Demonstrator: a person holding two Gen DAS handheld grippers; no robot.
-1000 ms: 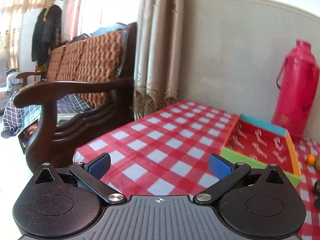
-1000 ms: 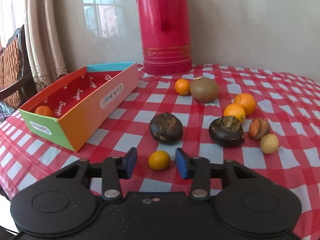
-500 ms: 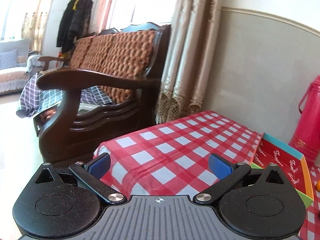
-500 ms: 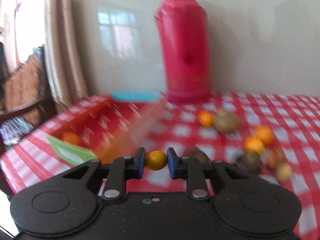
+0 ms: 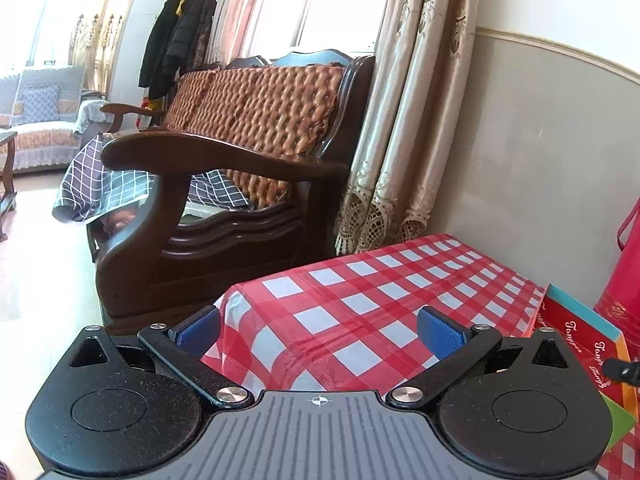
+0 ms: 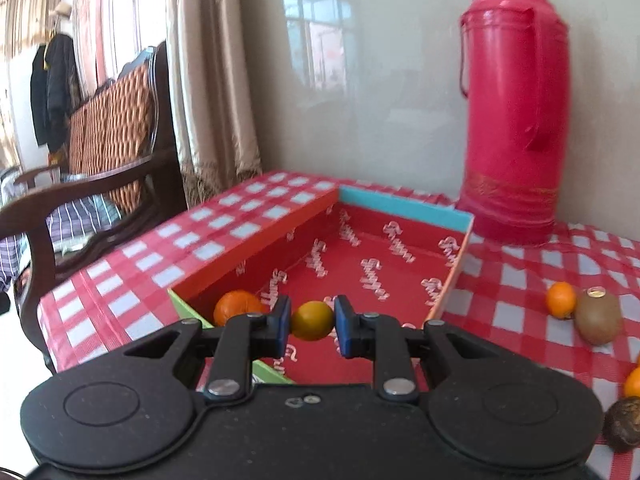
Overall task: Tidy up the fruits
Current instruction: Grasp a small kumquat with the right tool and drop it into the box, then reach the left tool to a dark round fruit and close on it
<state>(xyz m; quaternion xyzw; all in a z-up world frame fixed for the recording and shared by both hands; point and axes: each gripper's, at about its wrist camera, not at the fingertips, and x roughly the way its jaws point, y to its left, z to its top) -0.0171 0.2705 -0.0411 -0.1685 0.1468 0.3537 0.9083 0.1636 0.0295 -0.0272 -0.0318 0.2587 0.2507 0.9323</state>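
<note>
My right gripper [image 6: 312, 321] is shut on a small yellow-orange fruit [image 6: 312, 320], held in the air over the near end of the colourful cardboard box [image 6: 404, 204]. One orange [image 6: 236, 306] lies inside the box at its near left corner. More fruit sits on the checked cloth at the right: a small orange [image 6: 561, 299], a kiwi [image 6: 598, 318], another orange [image 6: 633, 382] and a dark round fruit [image 6: 623, 422]. My left gripper [image 5: 319, 326] stands open and empty above the table's left corner, with the box [image 5: 580, 332] at its right edge.
A tall red thermos [image 6: 516, 120] stands against the wall behind the box. A wooden armchair [image 5: 224, 184] with a woven back stands close to the table's left side. A curtain [image 5: 404, 120] hangs by the wall. The tablecloth [image 5: 384, 300] drops off at the left corner.
My right gripper closed on the small yellow-orange fruit, lifted it off the cloth and carried it left over the box. The left gripper swung left, away from the box, staying open.
</note>
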